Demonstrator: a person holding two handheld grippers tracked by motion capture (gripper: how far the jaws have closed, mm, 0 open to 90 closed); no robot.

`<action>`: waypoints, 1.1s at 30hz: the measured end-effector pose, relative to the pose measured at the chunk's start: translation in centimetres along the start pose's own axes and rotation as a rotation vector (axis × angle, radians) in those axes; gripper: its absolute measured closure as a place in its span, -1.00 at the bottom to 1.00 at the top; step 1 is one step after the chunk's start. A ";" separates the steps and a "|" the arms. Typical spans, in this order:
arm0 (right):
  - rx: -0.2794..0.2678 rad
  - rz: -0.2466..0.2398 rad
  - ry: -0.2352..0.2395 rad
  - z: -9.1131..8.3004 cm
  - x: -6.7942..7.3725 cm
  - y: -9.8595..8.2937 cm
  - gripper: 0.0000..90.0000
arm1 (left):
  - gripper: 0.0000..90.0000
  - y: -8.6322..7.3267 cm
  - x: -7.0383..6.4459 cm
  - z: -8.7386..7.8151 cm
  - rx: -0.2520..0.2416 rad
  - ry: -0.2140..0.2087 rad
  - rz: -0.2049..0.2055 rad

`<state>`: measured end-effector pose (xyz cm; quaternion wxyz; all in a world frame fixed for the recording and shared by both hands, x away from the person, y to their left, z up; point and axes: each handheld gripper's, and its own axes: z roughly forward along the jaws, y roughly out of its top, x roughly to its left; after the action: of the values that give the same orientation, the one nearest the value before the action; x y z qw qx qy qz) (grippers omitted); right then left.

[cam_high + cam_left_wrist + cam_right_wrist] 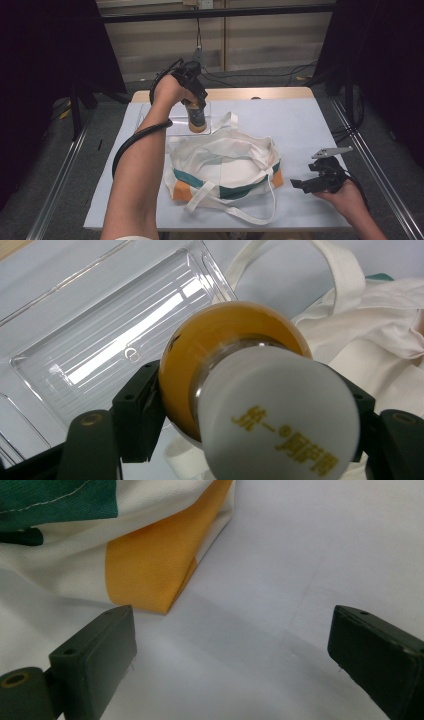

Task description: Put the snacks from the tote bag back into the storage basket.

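holding a bottle [197, 116] of orange drink by its neck, the left hand-held gripper [193, 84] has it above the clear tray [176, 121], beside the cloth bag [225, 167]. it looks about half done, since the bottle is not in the bag yet. the right hand-held gripper [320, 176] waits wide and empty on the worktop [300, 125] near the bag's corner.

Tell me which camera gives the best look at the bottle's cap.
The left gripper view: the bottle's white cap sits close up, its yellow lettering showing, between the left gripper's jaws. In the high view the hand and gripper cover the cap above the bottle. The right gripper view faces the bag.
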<state>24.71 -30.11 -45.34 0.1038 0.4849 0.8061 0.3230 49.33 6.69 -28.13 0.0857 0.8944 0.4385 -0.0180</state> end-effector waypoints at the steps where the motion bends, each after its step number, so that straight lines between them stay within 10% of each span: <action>1: 0.001 0.001 0.000 0.0 0.0 0.0 -0.89 | -0.32 0.0 -0.1 0.1 -0.001 0.009 0.015; 33: -0.001 -0.005 0.007 0.0 0.2 0.0 -0.89 | -0.32 -0.3 -0.5 2.1 0.017 -0.001 0.047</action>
<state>24.58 -29.95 -45.28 0.1018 0.4814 0.8077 0.3248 48.91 6.15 -30.19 0.0789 0.9051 0.4173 -0.0201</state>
